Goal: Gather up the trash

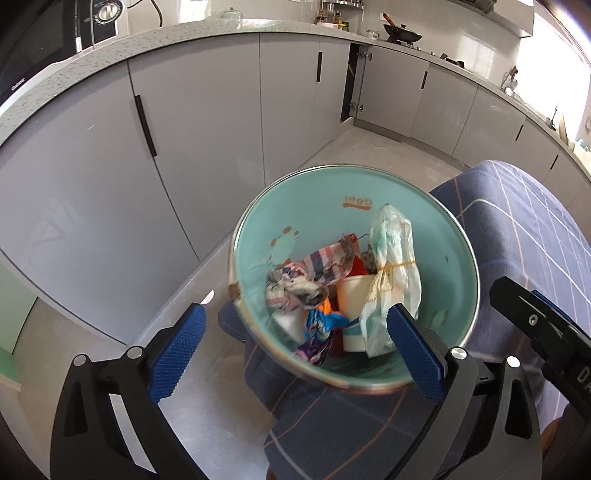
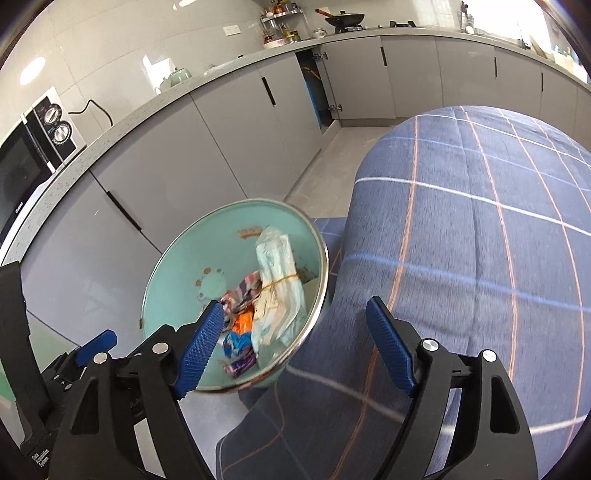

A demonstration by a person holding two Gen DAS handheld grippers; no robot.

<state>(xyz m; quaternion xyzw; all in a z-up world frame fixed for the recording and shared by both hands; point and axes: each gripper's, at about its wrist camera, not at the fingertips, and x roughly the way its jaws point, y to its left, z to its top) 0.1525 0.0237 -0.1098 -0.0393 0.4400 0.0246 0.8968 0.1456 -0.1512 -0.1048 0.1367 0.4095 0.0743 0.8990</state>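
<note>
**Grippers spread, both empty, above a filling bin**

Left gripper [image 1: 295, 350]: blue pads wide apart, nothing between them, poised over the near rim of the bin. Right gripper [image 2: 295, 347]: likewise parted and empty, hovering over the blue checked cloth [image 2: 461, 240], its left pad overlapping the bin's edge in view.

Trash bin [image 1: 258, 229]: mint-green, metal-rimmed, standing on the floor against the cloth-covered desk. Contents: a rubber-banded plastic bag [image 1: 391, 266] upright, crumpled checked wrapper [image 1: 325, 262], a white paper cup [image 1: 354, 291], bright foil scraps [image 1: 321, 332].

Beyond: grey cabinets [image 1: 207, 110], one door ajar; speckled worktop; wok [image 1: 402, 35] on the hob.

Handling note: probably between pieces. Lift clear of the rim before swinging away, so no pad catches and tips the bin.
</note>
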